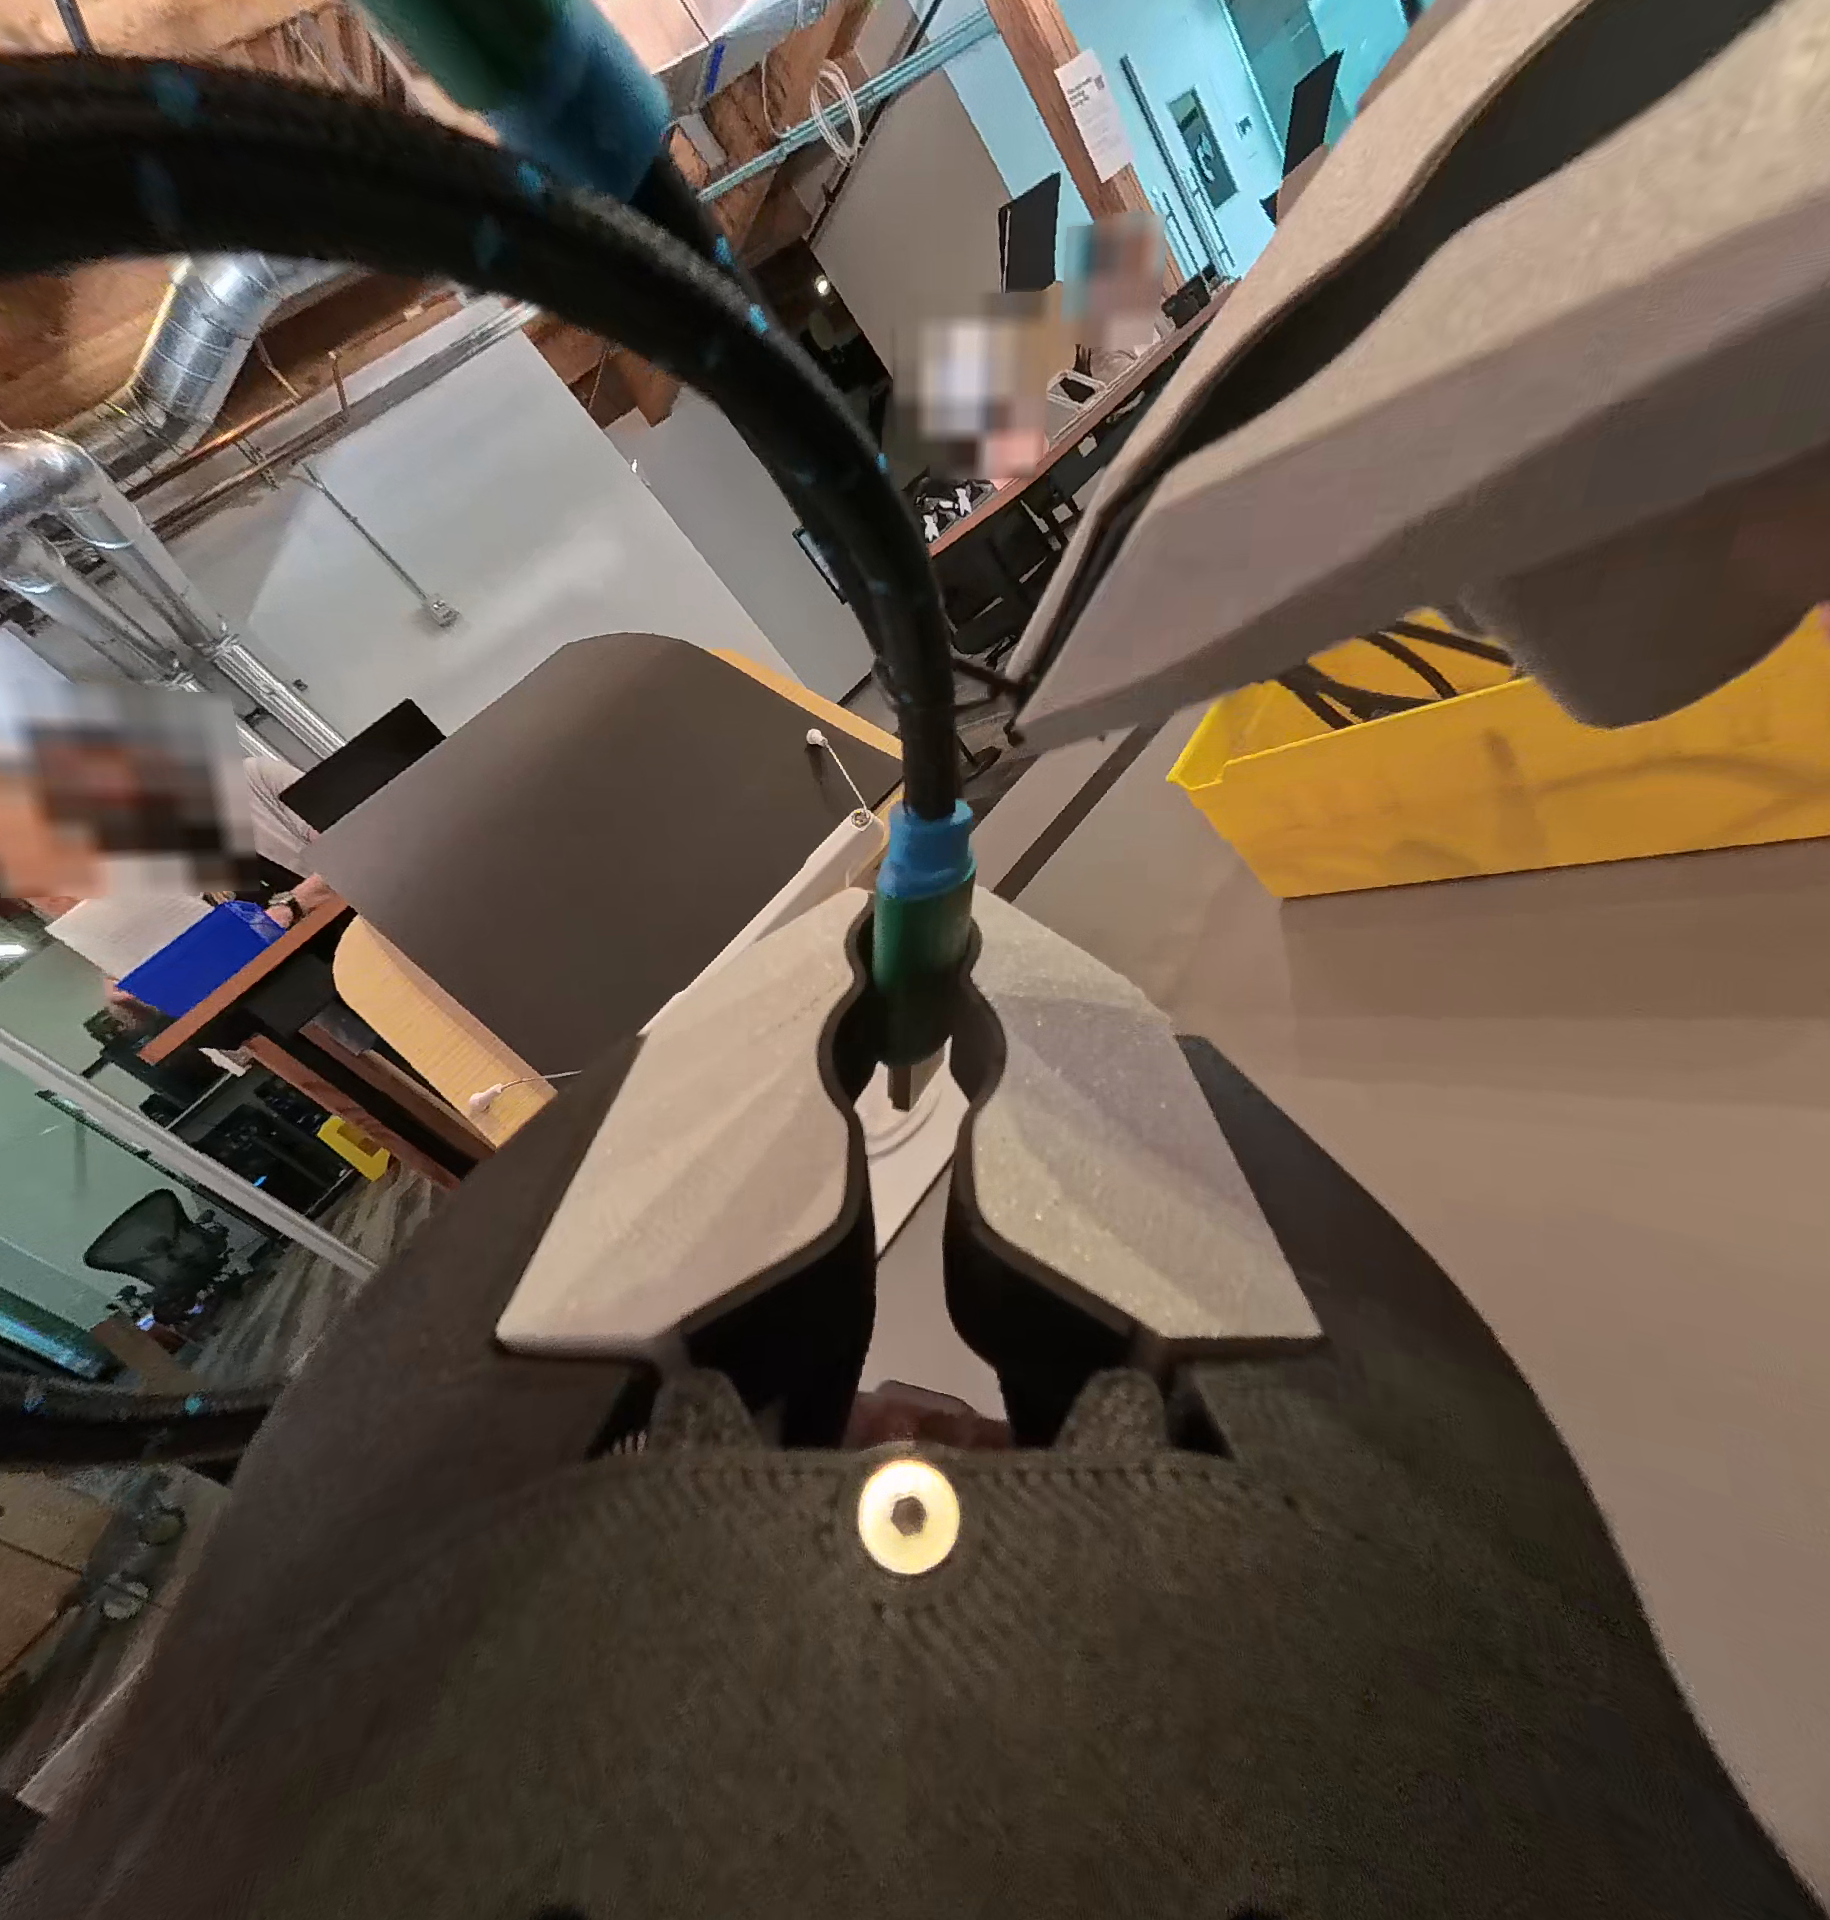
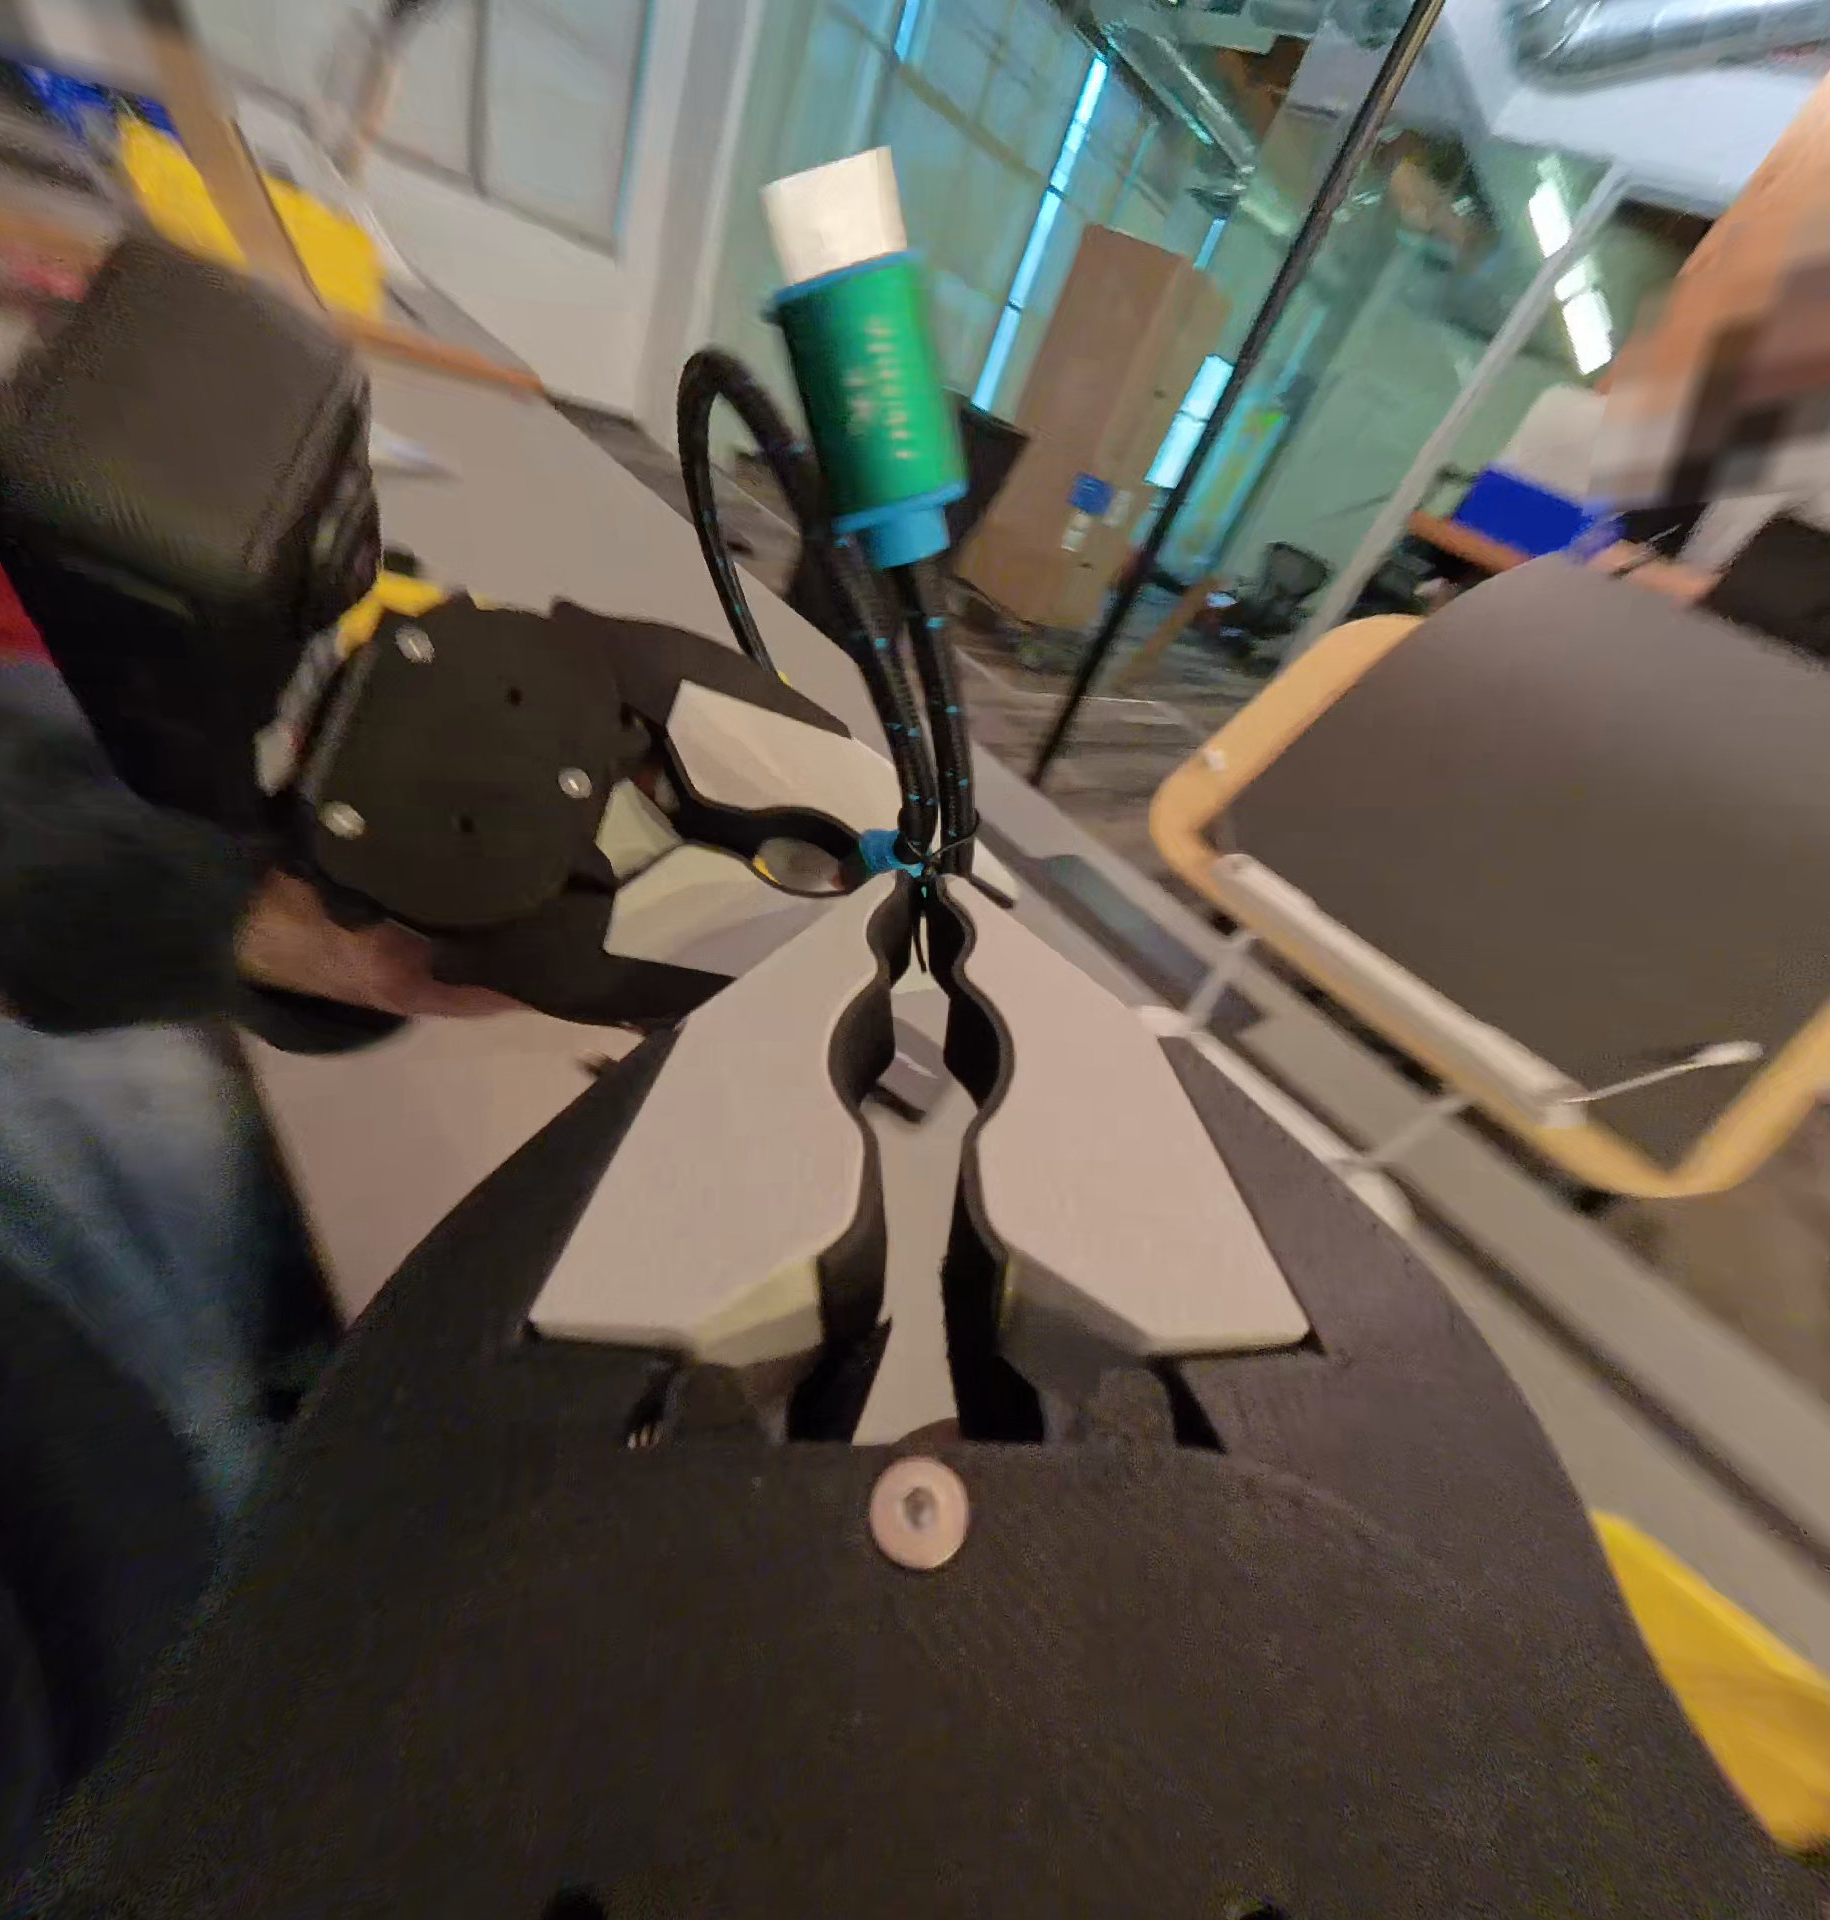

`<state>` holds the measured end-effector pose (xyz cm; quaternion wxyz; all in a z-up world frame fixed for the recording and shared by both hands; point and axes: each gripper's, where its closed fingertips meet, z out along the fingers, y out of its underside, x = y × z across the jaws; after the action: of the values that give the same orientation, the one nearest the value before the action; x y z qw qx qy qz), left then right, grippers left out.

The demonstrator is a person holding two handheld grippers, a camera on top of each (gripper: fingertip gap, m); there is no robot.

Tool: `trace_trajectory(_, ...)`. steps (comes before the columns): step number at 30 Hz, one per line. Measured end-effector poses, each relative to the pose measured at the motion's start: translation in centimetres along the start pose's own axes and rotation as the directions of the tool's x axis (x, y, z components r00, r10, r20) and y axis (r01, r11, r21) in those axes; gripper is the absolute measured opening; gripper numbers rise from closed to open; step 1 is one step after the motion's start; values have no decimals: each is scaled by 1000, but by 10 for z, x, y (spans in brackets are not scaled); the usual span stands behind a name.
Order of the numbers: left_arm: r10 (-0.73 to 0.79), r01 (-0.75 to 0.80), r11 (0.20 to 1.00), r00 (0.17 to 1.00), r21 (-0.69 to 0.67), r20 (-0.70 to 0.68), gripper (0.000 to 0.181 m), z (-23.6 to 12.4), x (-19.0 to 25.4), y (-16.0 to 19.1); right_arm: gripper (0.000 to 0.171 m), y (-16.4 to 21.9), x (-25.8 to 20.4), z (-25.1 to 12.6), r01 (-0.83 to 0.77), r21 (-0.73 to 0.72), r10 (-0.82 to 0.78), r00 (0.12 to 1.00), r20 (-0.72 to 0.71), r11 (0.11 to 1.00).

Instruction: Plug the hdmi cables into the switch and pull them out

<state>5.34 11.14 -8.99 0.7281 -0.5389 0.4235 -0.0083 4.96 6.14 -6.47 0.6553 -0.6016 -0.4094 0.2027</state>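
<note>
My left gripper (image 1: 913, 925) is shut on a green HDMI plug (image 1: 921, 940) with a blue collar; the plug's metal tip points back between my fingers. Its black braided cable (image 1: 578, 249) arcs up and to the left. My right gripper (image 2: 926, 914) is shut at its tips on a thin black cable tie (image 2: 921, 940) that binds the looped cable (image 2: 724, 499). The cable's other green plug (image 2: 880, 395), with a white cap, sticks up above it. The left gripper (image 2: 838, 852) shows at the left of the right wrist view, right next to my right fingertips. The right gripper's grey fingers (image 1: 1410, 416) show in the left wrist view. No switch shows.
A yellow bin (image 1: 1513, 790) with cables stands on the grey table (image 1: 1513, 1143) to the right. A chair with a dark seat and a wooden rim (image 2: 1513, 831) stands past the table edge. A person's hand and dark sleeve (image 2: 319, 956) hold the left gripper.
</note>
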Motion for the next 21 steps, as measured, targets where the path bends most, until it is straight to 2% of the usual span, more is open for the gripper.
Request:
trace_trajectory(1, 7, -7, 1000, 1000, 12, 2, 8, 0, -1, -1, 0, -2, -2, -1, -153, 32, 150, 985, 83, 988)
trace_trajectory(2, 16, -16, 1000, 1000, 20, 4, 8, 0, -2, -2, 0, -4, -3, -2, -343, 57, 327, 925, 192, 938)
trace_trajectory(3, 23, -24, 999, 1000, 26, 10, 9, -1, -3, -3, 0, -8, -4, -5, -535, 67, 491, 813, 314, 842)
trace_trajectory(5, 35, -36, 998, 999, 57, 13, 9, -2, -3, -8, 0, -14, -7, -12, -819, 0, 683, 479, 551, 574)
trace_trajectory(7, 48, -49, 997, 999, 68, 14, 9, -2, -1, -10, 0, -16, -8, -17, -947, -91, 701, 162, 695, 309)
trace_trajectory(8, 49, -50, 995, 999, 82, 9, 9, -3, 2, -12, 0, -17, -12, -20, -967, -125, 668, 58, 742, 223)
trace_trajectory(9, 55, -56, 993, 998, 100, 8, 9, -4, 3, -14, 0, -18, -19, -22, -970, -164, 638, -13, 770, 179)
trace_trajectory(10, 69, -70, 993, 998, 99, 9, 9, -5, 5, -14, 0, -18, -25, -22, -968, -186, 625, -42, 780, 167)
trace_trajectory(11, 81, -82, 993, 997, 90, 8, 8, -5, 6, -12, 0, -14, -25, -21, -971, -173, 631, -33, 775, 162)
trace_trajectory(12, 81, -81, 994, 997, 69, 6, 8, -3, 7, -8, 1, -9, -23, -18, -974, -133, 652, 19, 758, 183)
trace_trajectory(14, 46, -46, 998, 999, 42, -15, 8, 0, 10, -1, 3, -1, -21, -13, -933, -17, 693, 255, 675, 360)
trace_trajectory(16, 23, -22, 999, 999, 29, -30, 8, 1, 12, 1, 23, 5, -16, -10, -823, 61, 669, 500, 549, 565)
trace_trajectory(18, 25, -24, 999, 999, 25, -28, 8, 1, 12, 0, 21, 5, -13, -12, -624, 138, 532, 745, 402, 769)
trace_trajectory(19, 18, -18, 1000, 999, 18, -29, 8, 1, 11, 0, 21, 5, -12, -12, -508, 152, 443, 837, 323, 848)
trace_trajectory(21, 0, 1, 1000, 999, 7, -35, 8, 2, 11, 1, 22, 6, -13, -11, -273, 136, 248, 952, 177, 952)
